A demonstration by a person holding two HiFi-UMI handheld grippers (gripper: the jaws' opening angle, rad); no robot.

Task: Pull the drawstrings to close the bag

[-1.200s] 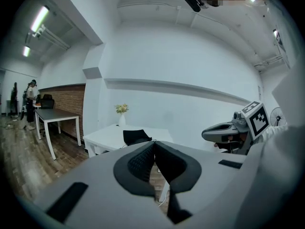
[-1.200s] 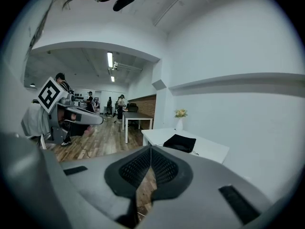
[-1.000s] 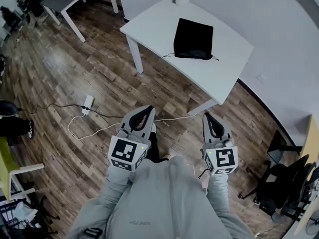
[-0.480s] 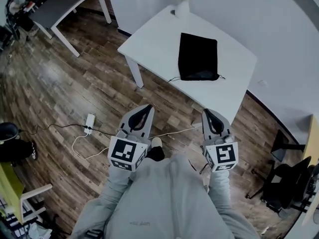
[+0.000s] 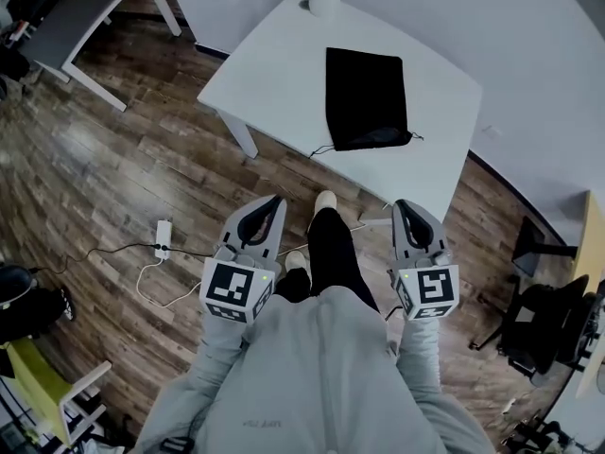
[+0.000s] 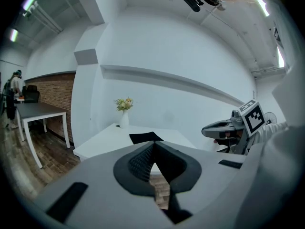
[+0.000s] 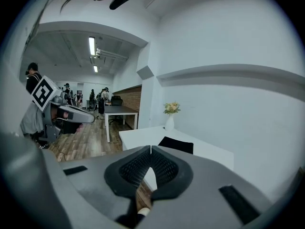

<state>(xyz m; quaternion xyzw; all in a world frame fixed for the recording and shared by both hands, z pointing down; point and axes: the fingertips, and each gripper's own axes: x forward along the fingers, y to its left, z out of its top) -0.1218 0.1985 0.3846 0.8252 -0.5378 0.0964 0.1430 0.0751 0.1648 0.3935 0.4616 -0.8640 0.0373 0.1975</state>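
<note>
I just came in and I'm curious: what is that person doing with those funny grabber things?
A person holds the left gripper and the right gripper out toward a white table. Both have their fingers shut on nothing. A black bag lies flat on the table, with its drawstrings trailing from the near end. Nothing touches the bag yet, so the pulling has not started.
</note>
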